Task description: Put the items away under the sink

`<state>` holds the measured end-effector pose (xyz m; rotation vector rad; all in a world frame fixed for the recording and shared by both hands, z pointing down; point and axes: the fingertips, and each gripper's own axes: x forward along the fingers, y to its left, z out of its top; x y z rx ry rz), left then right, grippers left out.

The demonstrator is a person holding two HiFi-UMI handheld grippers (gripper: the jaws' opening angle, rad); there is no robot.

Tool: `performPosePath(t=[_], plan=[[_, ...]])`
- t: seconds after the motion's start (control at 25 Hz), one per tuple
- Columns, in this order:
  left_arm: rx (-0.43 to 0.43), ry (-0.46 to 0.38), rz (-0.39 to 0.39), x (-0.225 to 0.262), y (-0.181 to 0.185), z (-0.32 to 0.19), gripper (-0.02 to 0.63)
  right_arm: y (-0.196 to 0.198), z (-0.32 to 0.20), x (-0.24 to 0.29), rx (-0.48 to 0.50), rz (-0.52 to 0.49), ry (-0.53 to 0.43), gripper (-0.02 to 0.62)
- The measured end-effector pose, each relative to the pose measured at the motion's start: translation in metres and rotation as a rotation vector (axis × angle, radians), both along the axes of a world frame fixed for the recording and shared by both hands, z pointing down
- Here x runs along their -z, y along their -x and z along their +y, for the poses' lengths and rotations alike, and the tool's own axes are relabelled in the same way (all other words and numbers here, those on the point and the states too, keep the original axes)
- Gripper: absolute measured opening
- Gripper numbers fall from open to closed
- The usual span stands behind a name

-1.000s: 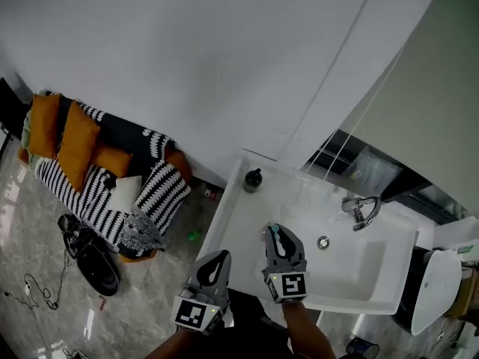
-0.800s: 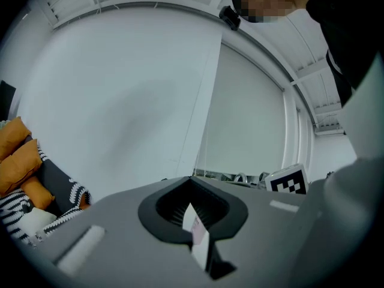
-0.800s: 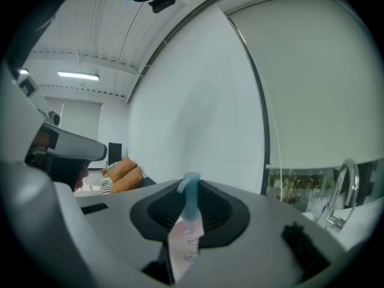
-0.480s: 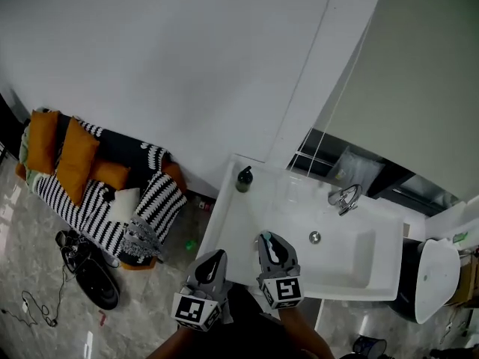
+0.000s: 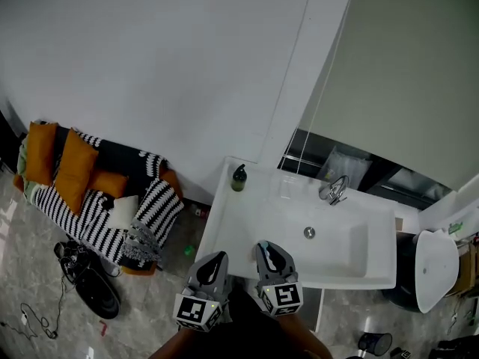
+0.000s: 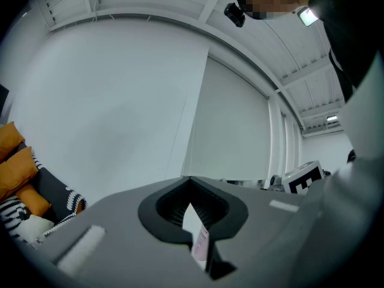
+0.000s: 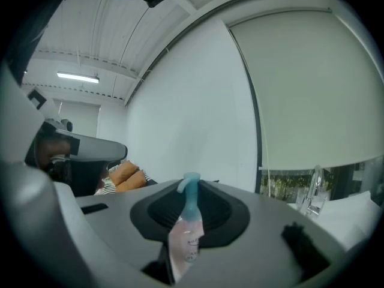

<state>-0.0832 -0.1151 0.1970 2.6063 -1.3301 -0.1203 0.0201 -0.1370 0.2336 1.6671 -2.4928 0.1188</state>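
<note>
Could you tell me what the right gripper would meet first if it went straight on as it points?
Probably the white wall, just left of the roller blind: the right gripper, shut on a small bottle, seems aimed above the sink. Depth is unclear.

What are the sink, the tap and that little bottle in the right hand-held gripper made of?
The sink is white, smooth and slightly glossy: probably ceramic or moulded resin, though the look leaves it open. The tap is shiny silvery metal, likely chromed, judging by its bright reflections. The little bottle looks like translucent pinkish plastic with a light blue top.
</note>
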Motion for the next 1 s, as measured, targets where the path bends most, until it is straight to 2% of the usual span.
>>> performPosePath(t=[0.48, 1.0], plan=[[-0.044, -0.048, 0.02, 0.016, 0.01, 0.045, 0.008, 0.003, 0.061, 0.02, -0.05, 0.017, -0.034, 0.072], [-0.095, -0.001, 0.065, 0.01, 0.014, 0.102, 0.008, -0.001, 0.133, 0.016, -0.118, 0.014, 0.008, 0.072]])
